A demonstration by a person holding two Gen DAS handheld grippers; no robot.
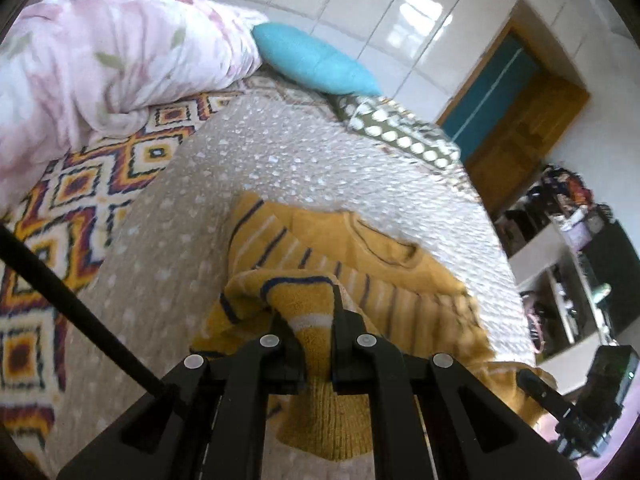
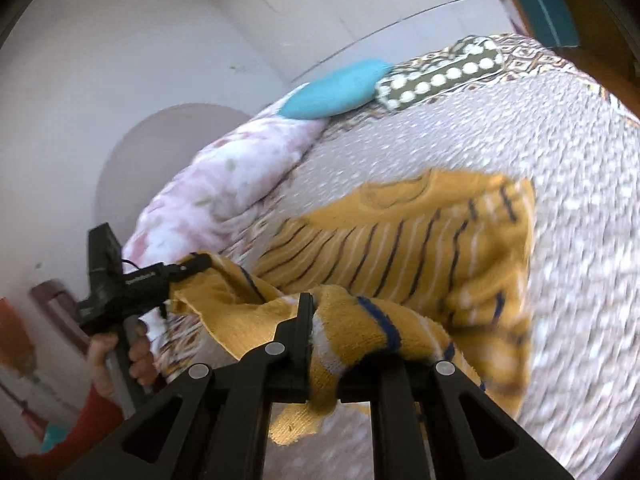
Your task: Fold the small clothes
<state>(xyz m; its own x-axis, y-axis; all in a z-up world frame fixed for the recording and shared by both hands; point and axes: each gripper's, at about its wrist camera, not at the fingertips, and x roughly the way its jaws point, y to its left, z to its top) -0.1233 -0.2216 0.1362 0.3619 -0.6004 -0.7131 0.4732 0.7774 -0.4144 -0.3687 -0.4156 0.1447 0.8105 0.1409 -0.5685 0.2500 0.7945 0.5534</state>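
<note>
Both grippers, left gripper (image 1: 316, 316) and right gripper (image 2: 320, 320), pinch sweater (image 1: 360, 248) hem above bed (image 1: 168, 240); uneven carry risks crooked fold, knit slipping out.

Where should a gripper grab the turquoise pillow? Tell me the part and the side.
Take the turquoise pillow by its tapered corner nearest the polka-dot cushion, coming in from the open bedspread side. That end thins to a pinchable edge; the other end butts against the floral duvet.
</note>
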